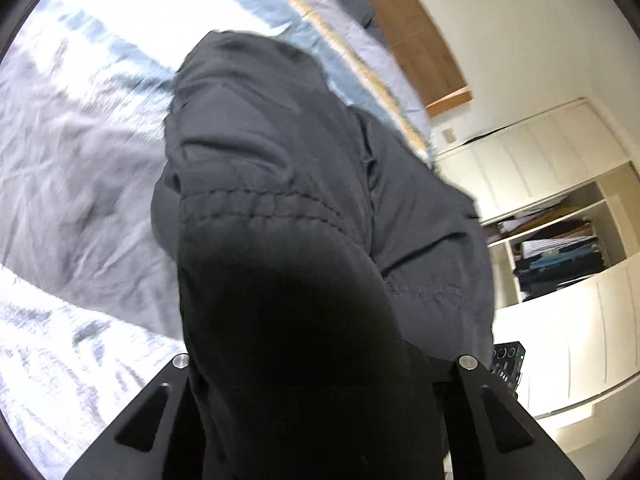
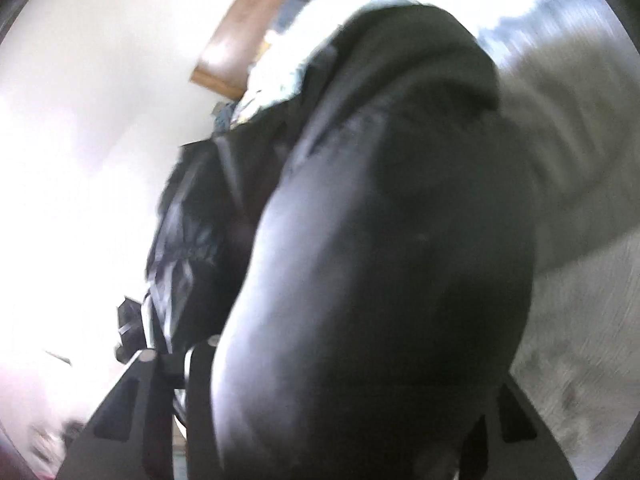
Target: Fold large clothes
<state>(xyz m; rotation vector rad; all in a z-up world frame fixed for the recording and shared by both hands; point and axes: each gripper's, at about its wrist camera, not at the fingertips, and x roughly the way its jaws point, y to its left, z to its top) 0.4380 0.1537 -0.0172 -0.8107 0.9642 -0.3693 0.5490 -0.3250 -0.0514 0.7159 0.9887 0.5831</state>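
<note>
- Two grippers are engaged with one dark garment (image 1: pixel 280 184), which is seen lifted off the bed (image 1: pixel 72 168) at the near end, its far end draped down toward the striped bedding.
- Soft, limp handling is to be expected: the cloth sags, bunches and wrinkles wherever it is unsupported, and a stitched, gathered band is visible across it in the left wrist view.
- Moderate weight is judged from the thick folds; nothing fragile or slippery is suggested, though a thin pinch could slide out.
- Hold is best taken at hems, bands or corners, where several layers give the pads something to bite on.
- Between the arms of the left gripper (image 1: pixel 324 420) a thick bundle of cloth is drawn in, and the jaws appear narrowed onto it; the fingertips themselves are buried under fabric.
- Around the right gripper (image 2: pixel 344 420) the picture is badly blurred; cloth is seen filling the gap and spilling over the fingers, so a closed grip on the garment is probable rather than certain.
- Behind the bed, a wooden headboard (image 1: pixel 424 40) and an open wardrobe (image 1: pixel 560 240) are seen.
</note>
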